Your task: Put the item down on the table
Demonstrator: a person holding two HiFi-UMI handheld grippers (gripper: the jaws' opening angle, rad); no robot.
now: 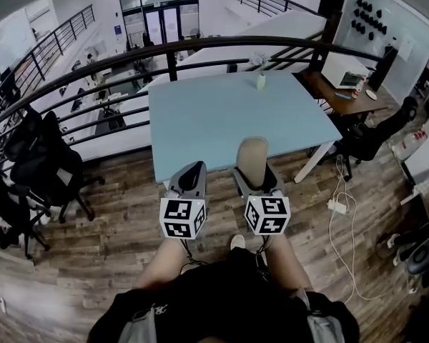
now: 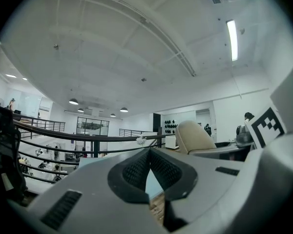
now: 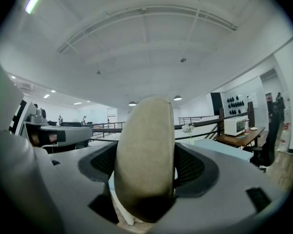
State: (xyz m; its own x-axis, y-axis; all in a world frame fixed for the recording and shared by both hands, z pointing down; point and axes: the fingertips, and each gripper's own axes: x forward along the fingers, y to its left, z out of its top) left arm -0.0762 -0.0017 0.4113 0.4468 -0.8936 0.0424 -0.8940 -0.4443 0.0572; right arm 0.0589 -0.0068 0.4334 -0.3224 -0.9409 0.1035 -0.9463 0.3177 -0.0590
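Observation:
A beige rounded, flat-sided item (image 1: 252, 156) stands upright between the jaws of my right gripper (image 1: 255, 168), which is shut on it. In the right gripper view the beige item (image 3: 145, 155) fills the middle, squeezed by both black pads. The item (image 2: 193, 136) also shows at the right of the left gripper view. My left gripper (image 1: 191, 176) hangs beside the right one, shut and holding nothing; its pads (image 2: 136, 168) meet at the tips. Both grippers hover at the near edge of the light blue table (image 1: 200, 116).
A small vase with white flowers (image 1: 260, 73) stands at the table's far edge, by a dark railing (image 1: 129, 56). A wooden desk (image 1: 343, 91) with a microwave is at the right. Black office chairs (image 1: 36, 163) stand left, and cables (image 1: 343, 213) lie on the wood floor.

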